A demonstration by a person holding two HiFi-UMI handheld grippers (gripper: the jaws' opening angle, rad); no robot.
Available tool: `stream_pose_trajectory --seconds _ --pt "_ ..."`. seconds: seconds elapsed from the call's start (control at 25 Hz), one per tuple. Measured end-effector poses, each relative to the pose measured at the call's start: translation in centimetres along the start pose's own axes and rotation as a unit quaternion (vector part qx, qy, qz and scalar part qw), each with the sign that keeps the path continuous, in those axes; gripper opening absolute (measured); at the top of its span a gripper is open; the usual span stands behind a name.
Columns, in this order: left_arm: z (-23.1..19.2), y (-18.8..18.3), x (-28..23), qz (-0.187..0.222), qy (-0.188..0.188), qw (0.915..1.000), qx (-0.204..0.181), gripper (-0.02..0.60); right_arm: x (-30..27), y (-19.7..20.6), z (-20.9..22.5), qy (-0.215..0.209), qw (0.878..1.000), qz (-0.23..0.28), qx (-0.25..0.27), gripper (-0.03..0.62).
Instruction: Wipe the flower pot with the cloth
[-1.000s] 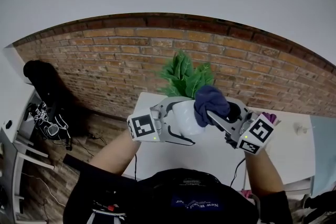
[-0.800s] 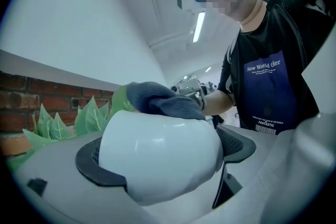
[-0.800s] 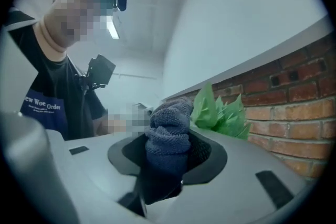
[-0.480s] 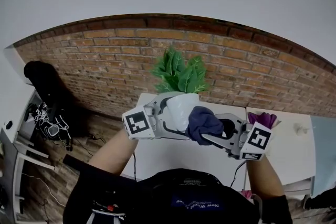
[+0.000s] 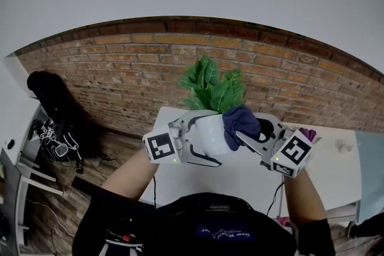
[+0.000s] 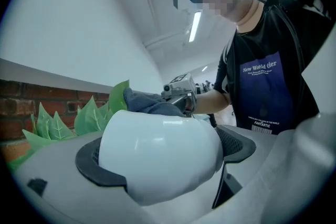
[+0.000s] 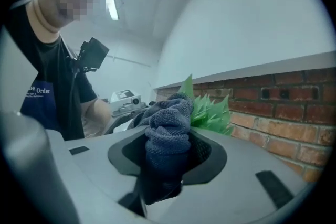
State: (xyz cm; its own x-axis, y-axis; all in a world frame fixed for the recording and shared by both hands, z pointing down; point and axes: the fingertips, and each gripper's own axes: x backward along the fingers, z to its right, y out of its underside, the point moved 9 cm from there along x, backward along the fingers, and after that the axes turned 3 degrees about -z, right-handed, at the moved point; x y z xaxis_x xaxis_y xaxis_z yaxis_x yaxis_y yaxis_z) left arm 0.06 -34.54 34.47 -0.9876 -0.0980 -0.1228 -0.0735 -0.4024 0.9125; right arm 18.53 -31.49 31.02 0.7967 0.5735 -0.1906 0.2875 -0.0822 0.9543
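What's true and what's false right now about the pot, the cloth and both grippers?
The left gripper is shut on the flower pot. True.
The right gripper is empty. False: it is shut on the dark blue cloth.
The pot stands on the table. False: it is held up above the table.
The cloth touches the pot beside the green leaves. True.

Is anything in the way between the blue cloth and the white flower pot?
No, nothing visible is in the way. The right gripper holds the cloth right up against the side of the flower pot, near its rim and just under the green leaves. The left gripper clamps the pot.
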Motion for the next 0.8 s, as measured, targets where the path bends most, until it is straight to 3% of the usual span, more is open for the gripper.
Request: stream_pose_trajectory --seconds 0.2,0.36,0.44,0.56,0.68,0.8 --pt "-0.2 0.6 0.2 -0.015 -0.021 0.9997 0.003 0.555 0.1 0.8 -2.9 -0.078 0.996 -0.023 0.021 0.141" --pt "-0.4 0.7 -0.1 0.002 -0.034 0.9992 0.020 0.555 1.2 2.0 -3.7 -0.114 0.993 -0.031 0.027 0.141" --pt "-0.4 0.6 0.0 0.011 -0.032 0.9989 0.032 0.554 2.2 2.3 -2.4 -0.101 0.995 -0.001 -0.007 0.141" --pt "-0.3 0.2 0.4 0.015 -0.008 0.9995 0.025 0.554 2.2 1.5 0.7 -0.025 0.997 0.031 -0.065 0.141" --pt "-0.4 -0.3 0.7 0.025 0.012 0.9995 0.016 0.554 0.3 0.5 1.7 0.032 0.999 -0.004 -0.038 0.141" --pt "-0.4 -0.4 0.6 0.031 0.002 0.9994 0.017 0.554 0.0 0.3 0.7 0.020 1.000 -0.013 -0.014 0.141"
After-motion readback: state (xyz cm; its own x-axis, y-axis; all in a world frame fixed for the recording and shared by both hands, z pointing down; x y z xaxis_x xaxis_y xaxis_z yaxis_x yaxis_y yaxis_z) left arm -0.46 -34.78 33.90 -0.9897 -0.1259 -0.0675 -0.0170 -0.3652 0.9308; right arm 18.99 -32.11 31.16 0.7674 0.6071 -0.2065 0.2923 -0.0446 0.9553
